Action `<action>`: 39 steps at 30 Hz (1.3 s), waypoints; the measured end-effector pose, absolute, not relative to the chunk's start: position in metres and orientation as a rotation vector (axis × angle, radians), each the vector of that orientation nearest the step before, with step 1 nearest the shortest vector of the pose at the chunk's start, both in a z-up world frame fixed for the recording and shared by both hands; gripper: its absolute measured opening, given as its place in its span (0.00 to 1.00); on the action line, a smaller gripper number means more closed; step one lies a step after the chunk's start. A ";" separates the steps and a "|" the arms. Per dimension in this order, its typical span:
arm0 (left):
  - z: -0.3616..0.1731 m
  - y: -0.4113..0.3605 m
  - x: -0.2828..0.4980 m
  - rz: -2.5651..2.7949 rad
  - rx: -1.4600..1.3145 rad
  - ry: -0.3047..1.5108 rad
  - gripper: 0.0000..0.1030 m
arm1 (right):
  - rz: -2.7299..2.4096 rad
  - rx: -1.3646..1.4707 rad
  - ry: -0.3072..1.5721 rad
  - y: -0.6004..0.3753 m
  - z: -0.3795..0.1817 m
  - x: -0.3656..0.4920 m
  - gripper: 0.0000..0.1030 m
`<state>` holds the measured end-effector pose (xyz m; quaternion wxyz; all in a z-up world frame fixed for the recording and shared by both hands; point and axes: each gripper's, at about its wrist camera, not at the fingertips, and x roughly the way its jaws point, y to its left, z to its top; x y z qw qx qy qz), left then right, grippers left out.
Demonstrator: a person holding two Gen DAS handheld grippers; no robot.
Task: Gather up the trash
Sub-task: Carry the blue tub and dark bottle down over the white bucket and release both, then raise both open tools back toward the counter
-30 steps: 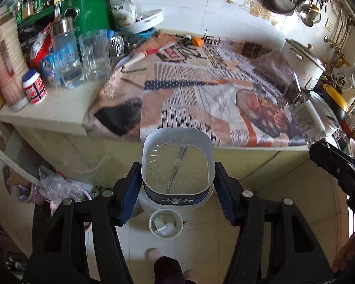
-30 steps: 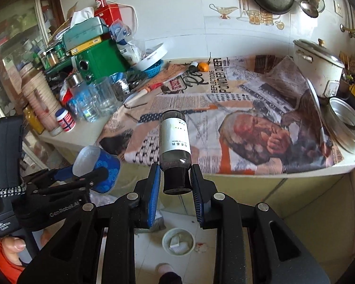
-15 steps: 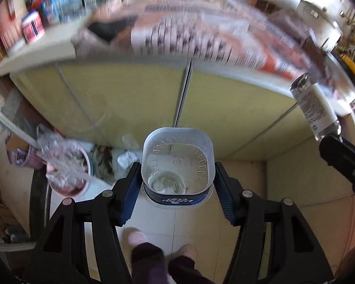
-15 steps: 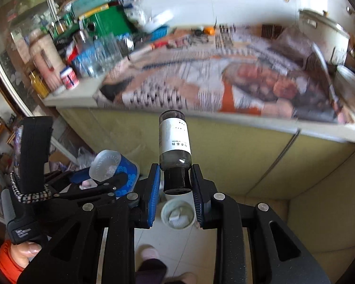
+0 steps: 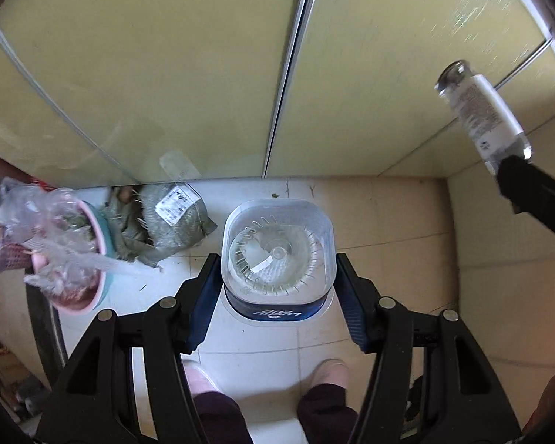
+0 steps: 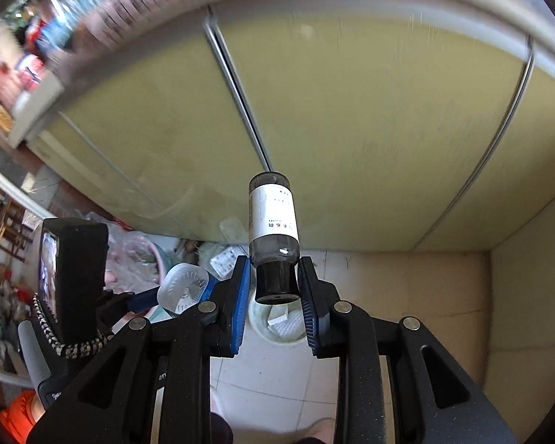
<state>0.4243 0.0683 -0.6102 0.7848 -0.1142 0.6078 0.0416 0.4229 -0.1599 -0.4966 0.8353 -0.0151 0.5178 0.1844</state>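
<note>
A pink plastic basin (image 5: 78, 298) stuffed with crumpled clear wrapping is seen on the white floor tiles at far left, with a grey mesh bundle (image 5: 174, 218) just beside it. The clear square plastic cup with a blue base (image 5: 276, 255) is pinched by the left gripper (image 5: 273, 292) above the floor. Further right, the small clear bottle with a white label and black cap (image 6: 273, 229) is clamped at its cap (base pointing away) by the right gripper (image 6: 273, 296), directly over a round white bin (image 6: 281, 323) holding paper scraps.
</note>
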 end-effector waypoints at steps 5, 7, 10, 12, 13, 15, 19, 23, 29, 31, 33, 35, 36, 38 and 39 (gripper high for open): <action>-0.690 0.081 0.427 0.057 -0.244 1.358 0.58 | 0.358 -0.016 1.186 -0.161 -0.592 0.432 0.23; -0.720 0.085 0.428 0.037 -0.242 1.377 0.58 | 0.354 -0.015 1.217 -0.162 -0.623 0.434 0.23; -0.746 0.086 0.431 0.010 -0.245 1.390 0.58 | 0.365 -0.029 1.247 -0.160 -0.657 0.438 0.23; -0.762 0.086 0.433 -0.012 -0.248 1.395 0.58 | 0.374 -0.039 1.254 -0.156 -0.670 0.440 0.23; -0.766 0.086 0.434 -0.017 -0.251 1.395 0.58 | 0.381 -0.043 1.255 -0.154 -0.675 0.441 0.23; -0.777 0.085 0.437 -0.013 -0.252 1.399 0.58 | 0.391 -0.079 1.254 -0.148 -0.684 0.442 0.24; -0.795 0.088 0.438 0.046 -0.217 1.450 0.65 | 0.362 -0.111 1.301 -0.147 -0.697 0.450 0.40; -0.796 0.095 0.431 0.047 -0.251 1.469 0.65 | 0.371 -0.115 1.328 -0.148 -0.694 0.447 0.40; -0.746 0.094 0.422 0.064 -0.245 1.448 0.65 | 0.364 -0.116 1.327 -0.151 -0.650 0.438 0.40; -0.711 0.094 0.421 0.061 -0.261 1.424 0.65 | 0.361 -0.110 1.317 -0.151 -0.628 0.437 0.40; -0.674 0.092 0.420 0.065 -0.264 1.395 0.65 | 0.360 -0.101 1.299 -0.154 -0.592 0.433 0.40; -0.640 0.090 0.421 0.069 -0.261 1.364 0.65 | 0.357 -0.098 1.272 -0.155 -0.559 0.432 0.40; -0.615 0.089 0.420 0.068 -0.262 1.341 0.65 | 0.357 -0.098 1.259 -0.153 -0.542 0.431 0.40; -0.575 0.087 0.419 0.068 -0.259 1.302 0.65 | 0.349 -0.097 1.222 -0.155 -0.506 0.428 0.40; -0.550 0.086 0.418 0.072 -0.252 1.278 0.65 | 0.348 -0.096 1.203 -0.156 -0.489 0.426 0.40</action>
